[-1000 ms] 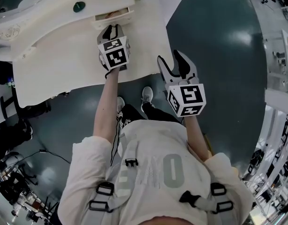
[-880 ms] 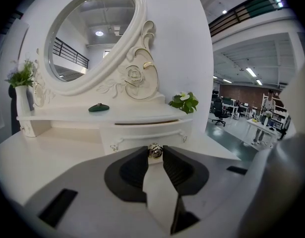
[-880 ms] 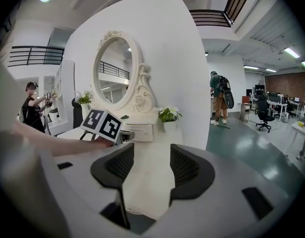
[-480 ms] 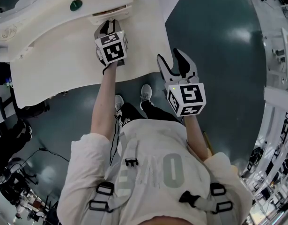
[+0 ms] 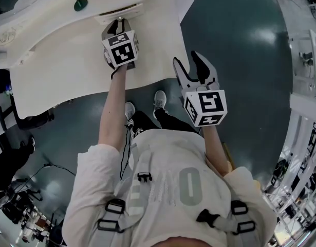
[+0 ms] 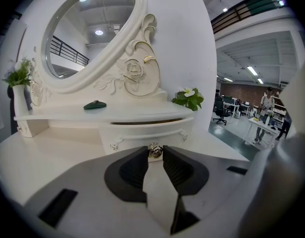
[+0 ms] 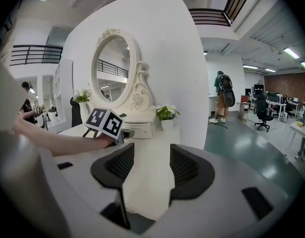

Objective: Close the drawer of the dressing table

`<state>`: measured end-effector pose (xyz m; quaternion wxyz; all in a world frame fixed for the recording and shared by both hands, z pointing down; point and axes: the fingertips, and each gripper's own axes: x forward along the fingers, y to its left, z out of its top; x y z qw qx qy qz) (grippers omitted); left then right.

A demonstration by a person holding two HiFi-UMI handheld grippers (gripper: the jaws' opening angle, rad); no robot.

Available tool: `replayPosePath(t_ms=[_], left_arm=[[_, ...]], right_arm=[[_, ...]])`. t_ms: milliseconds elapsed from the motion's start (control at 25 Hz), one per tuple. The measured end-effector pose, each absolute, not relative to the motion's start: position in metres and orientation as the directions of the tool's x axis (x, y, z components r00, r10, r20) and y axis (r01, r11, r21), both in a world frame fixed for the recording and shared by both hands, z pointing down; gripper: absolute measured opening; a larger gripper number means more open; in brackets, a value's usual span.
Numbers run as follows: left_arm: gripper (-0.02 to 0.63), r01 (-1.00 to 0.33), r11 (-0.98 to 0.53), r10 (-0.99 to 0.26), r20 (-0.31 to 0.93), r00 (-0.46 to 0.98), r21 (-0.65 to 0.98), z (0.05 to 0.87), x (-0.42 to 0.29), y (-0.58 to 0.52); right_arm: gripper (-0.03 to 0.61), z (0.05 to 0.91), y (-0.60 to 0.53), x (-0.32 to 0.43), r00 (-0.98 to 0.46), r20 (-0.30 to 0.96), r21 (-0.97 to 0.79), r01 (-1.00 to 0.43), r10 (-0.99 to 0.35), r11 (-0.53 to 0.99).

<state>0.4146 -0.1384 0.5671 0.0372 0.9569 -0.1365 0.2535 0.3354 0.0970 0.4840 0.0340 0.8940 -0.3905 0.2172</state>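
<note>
The white dressing table [image 5: 65, 66] carries a small drawer [image 5: 120, 13] under its mirror shelf. In the left gripper view the drawer [image 6: 142, 131] stands out a little, with a dark slit along its top. My left gripper [image 6: 154, 153] is shut on the drawer's small metal knob [image 6: 154, 150], one pad on each side; from the head it shows as left gripper [image 5: 116, 24] at the drawer front. My right gripper [image 5: 194, 68] hangs open past the table's front right edge, holding nothing; right gripper [image 7: 148, 163] shows bare tabletop between its jaws.
An oval mirror [image 6: 88, 33] rises behind the shelf. A dark green object [image 6: 94, 104] lies on the shelf, a potted plant [image 6: 189, 98] sits at its right end, a vase of greenery [image 6: 19, 95] at the left. Dark floor [image 5: 240, 40] lies right of the table.
My left gripper has moved forward toward the mirror with the knob, and the drawer has slid further in. The right gripper has stayed where it was.
</note>
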Motion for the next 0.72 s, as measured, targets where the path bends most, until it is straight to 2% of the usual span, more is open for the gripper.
replayPosePath(t_ms=[720], left_arm=[[0.104,-0.282,-0.959,-0.254,0.485,0.837,-0.016,0.568,0.432,-0.148]], right_arm=[[0.221,0.491,0.095,0.342,0.591,0.431,-0.124,-0.71,-0.682,-0.693]])
